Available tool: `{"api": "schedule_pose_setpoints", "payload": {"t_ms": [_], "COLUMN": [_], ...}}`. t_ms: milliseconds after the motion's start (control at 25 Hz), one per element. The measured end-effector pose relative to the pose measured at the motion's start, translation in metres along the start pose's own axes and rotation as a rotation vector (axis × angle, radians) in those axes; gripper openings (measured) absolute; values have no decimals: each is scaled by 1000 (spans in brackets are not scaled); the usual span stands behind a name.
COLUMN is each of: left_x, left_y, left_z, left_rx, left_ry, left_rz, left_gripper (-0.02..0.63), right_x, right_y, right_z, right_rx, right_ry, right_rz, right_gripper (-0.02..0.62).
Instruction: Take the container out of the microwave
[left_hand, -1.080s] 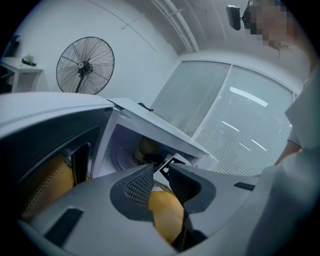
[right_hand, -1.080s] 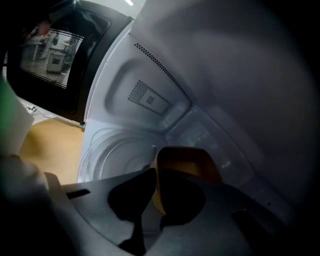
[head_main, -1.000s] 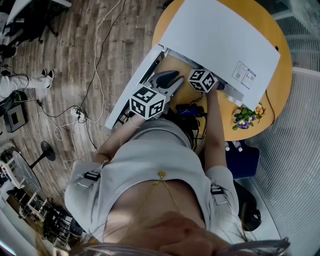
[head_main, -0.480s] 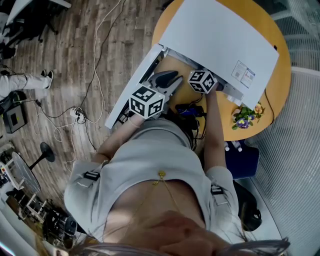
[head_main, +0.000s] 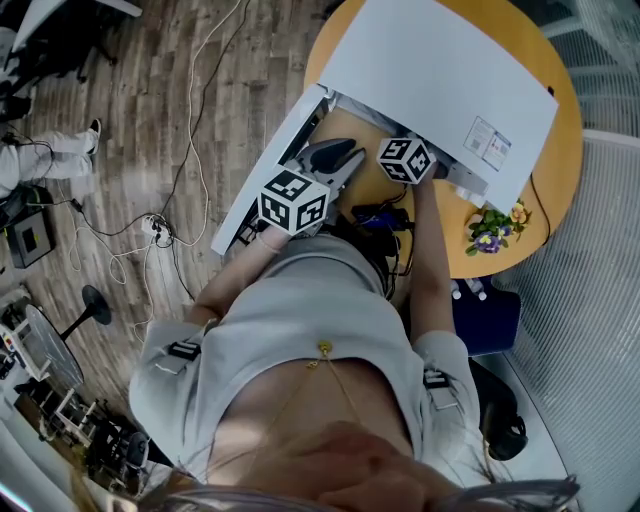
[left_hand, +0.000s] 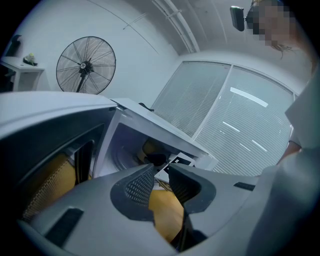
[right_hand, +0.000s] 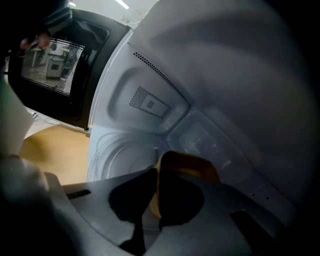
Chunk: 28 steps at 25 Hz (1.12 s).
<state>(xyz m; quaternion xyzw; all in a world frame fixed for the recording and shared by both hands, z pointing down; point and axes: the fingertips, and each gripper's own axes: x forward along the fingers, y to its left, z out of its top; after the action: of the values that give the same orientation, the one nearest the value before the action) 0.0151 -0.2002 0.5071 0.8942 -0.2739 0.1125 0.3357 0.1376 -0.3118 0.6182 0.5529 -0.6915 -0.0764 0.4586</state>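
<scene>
The white microwave (head_main: 440, 70) stands on a round wooden table (head_main: 555, 190), its door (head_main: 265, 175) swung open to the left. In the right gripper view a tan container (right_hand: 192, 162) sits at the edge of the glass turntable (right_hand: 117, 155). My right gripper (right_hand: 155, 172) is shut on its rim. From the head only that gripper's marker cube (head_main: 405, 160) shows at the cavity mouth; the jaws are hidden inside. My left gripper (head_main: 345, 160) hovers open just outside the opening, nothing between its jaws (left_hand: 161, 172). Past them the container (left_hand: 150, 147) shows dimly inside.
The open door (right_hand: 55, 65) stands close on the left side of both grippers. A small bunch of flowers (head_main: 490, 235) lies on the table right of the microwave. Cables (head_main: 150, 225) run over the wooden floor at left. A standing fan (left_hand: 86, 65) is beyond.
Both grippers and the container stay where they were. A person's feet at the far left of the floor have shifted a little.
</scene>
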Motion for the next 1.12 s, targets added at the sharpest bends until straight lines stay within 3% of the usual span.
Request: {"api": "schedule_pose_setpoints", "payload": {"t_ms": [1120], "left_x": [-6], "left_y": [-11], "left_z": [-11], "left_rx": [15], "left_ry": [14], "left_rz": [-51], "left_gripper": [101], "right_x": [-78], "right_y": [27], "right_z": [27], "right_rx": [30], "right_ry": [-78], "right_rz": [65], "right_gripper": [32]}}
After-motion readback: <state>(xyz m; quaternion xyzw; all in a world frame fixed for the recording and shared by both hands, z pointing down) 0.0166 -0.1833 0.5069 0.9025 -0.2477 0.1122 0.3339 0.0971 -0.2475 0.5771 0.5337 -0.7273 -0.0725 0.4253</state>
